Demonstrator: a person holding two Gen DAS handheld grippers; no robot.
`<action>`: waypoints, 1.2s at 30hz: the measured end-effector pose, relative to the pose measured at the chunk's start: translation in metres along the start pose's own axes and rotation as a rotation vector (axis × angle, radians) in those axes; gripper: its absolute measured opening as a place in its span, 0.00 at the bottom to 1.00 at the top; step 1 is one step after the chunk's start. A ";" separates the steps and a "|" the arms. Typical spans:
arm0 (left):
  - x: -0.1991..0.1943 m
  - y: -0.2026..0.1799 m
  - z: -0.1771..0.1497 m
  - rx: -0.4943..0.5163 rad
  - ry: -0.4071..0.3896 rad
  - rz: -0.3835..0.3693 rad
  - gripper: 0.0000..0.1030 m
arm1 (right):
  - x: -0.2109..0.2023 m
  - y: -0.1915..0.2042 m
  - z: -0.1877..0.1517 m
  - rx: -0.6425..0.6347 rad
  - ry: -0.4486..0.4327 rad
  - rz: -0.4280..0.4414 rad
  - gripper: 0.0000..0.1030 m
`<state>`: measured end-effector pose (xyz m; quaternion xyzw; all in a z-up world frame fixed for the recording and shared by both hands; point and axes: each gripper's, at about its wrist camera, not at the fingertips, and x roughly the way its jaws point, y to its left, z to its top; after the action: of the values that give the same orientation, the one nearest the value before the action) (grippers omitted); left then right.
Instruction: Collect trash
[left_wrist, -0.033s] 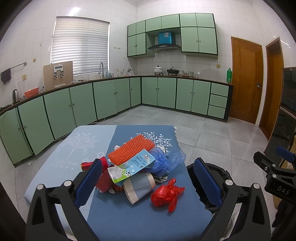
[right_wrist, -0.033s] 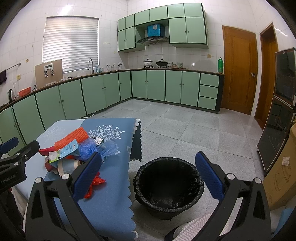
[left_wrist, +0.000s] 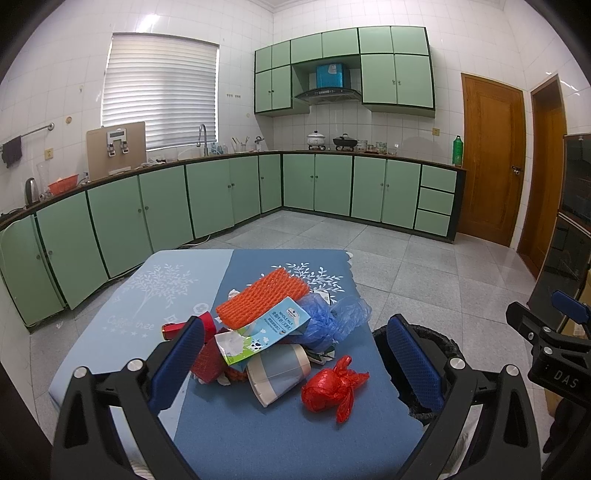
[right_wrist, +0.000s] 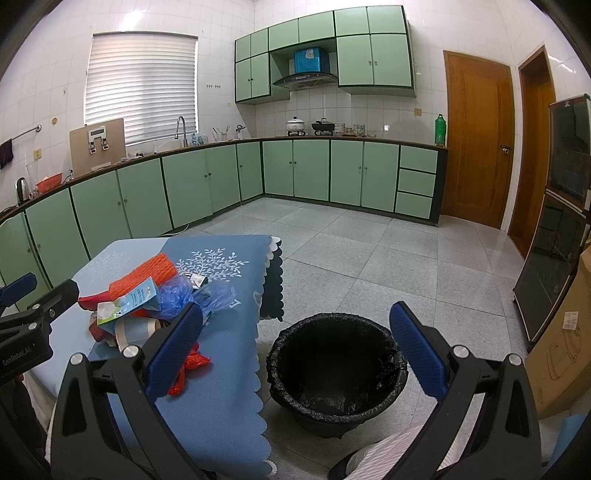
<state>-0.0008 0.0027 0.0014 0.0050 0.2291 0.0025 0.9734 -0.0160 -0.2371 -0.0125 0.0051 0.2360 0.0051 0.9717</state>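
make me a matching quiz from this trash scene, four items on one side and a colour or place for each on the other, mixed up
Things:
1. foam net
2. knotted bag
3. bin
4. milk carton

Descriptions:
A. on the floor beside the table, lined in black
B. orange, on top of the pile
C. red, nearest the left gripper
D. light blue with green, under the orange piece

Pairs: 1-B, 2-C, 3-A, 4-D
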 end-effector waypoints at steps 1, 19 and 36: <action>0.000 0.001 0.000 -0.002 0.001 0.000 0.94 | 0.000 0.000 0.000 0.000 0.001 0.000 0.95; 0.001 0.002 0.000 -0.006 0.001 0.002 0.94 | 0.002 0.002 -0.002 0.000 0.000 -0.002 0.95; 0.022 0.049 -0.016 -0.039 0.025 0.128 0.94 | 0.027 0.022 -0.012 -0.014 0.009 0.061 0.95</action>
<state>0.0116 0.0523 -0.0222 0.0006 0.2402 0.0696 0.9682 0.0023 -0.2151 -0.0354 0.0053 0.2403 0.0362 0.9700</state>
